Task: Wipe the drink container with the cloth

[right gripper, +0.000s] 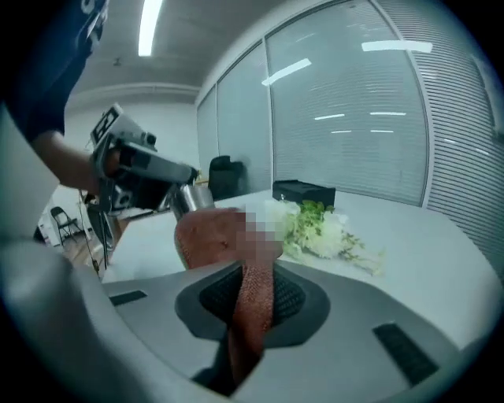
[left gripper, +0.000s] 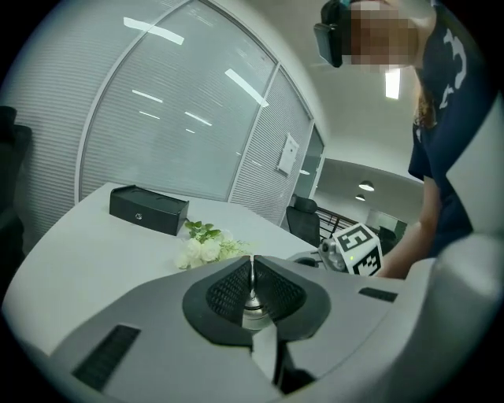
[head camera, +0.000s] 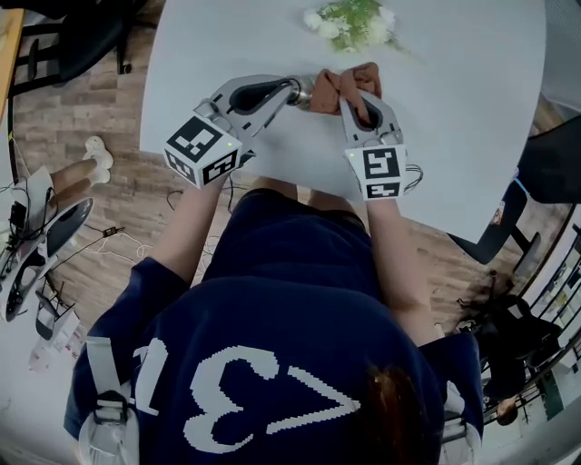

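Rust-coloured cloth [head camera: 349,84] is bunching against the steel drink container [head camera: 306,91]. My left claw [head camera: 293,90] is pinching the container's thin wall over the table [head camera: 454,136] (steadying it, I judge), while my right claw [head camera: 360,107] is clamping the cloth for rubbing.

On the table [head camera: 454,109], flowers [head camera: 352,23] lie at twelve o'clock from the cloth [head camera: 349,84]; the drink container [head camera: 305,91], seemingly touching it, at nine.

Bright, even light from ceiling strip lights [right gripper: 147,24]; fisheye-warped edges.
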Available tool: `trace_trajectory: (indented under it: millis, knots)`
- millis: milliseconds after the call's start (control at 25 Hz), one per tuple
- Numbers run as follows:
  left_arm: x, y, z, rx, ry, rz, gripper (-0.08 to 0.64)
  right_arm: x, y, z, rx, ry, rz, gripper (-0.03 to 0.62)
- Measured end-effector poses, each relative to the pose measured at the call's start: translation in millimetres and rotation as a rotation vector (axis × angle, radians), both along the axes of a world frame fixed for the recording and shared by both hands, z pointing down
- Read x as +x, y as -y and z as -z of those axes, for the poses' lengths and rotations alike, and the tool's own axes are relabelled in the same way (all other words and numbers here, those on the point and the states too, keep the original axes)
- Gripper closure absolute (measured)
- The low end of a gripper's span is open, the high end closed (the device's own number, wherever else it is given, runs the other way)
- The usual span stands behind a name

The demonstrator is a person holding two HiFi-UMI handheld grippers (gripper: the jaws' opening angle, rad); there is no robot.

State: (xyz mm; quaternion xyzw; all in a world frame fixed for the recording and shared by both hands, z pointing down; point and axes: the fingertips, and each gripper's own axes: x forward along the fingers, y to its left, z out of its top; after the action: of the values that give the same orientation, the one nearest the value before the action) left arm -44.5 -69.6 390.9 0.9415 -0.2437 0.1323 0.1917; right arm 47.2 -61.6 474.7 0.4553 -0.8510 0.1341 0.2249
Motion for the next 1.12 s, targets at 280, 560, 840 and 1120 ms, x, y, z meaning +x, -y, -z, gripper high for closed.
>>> trace_trajectory:
  millis: [280,560,840,1120]
  knots:
    - [-4,15,-2,-0.057,-0.003,0.078,0.534,-2,-13,-5,-0.028,-0.015,0.013,0.536]
    - [3,22,-2,-0.072,0.019,0.115,0.534,-69,0,78,0.173,0.075,0.134,0.536]
    - [4,28,-3,-0.130,-0.017,0.140,0.534,-20,-16,20,0.108,-0.078,0.087,0.537]
    - [1,40,-6,-0.187,-0.044,0.184,0.534,0,-24,-17,0.013,-0.152,0.066,0.537]
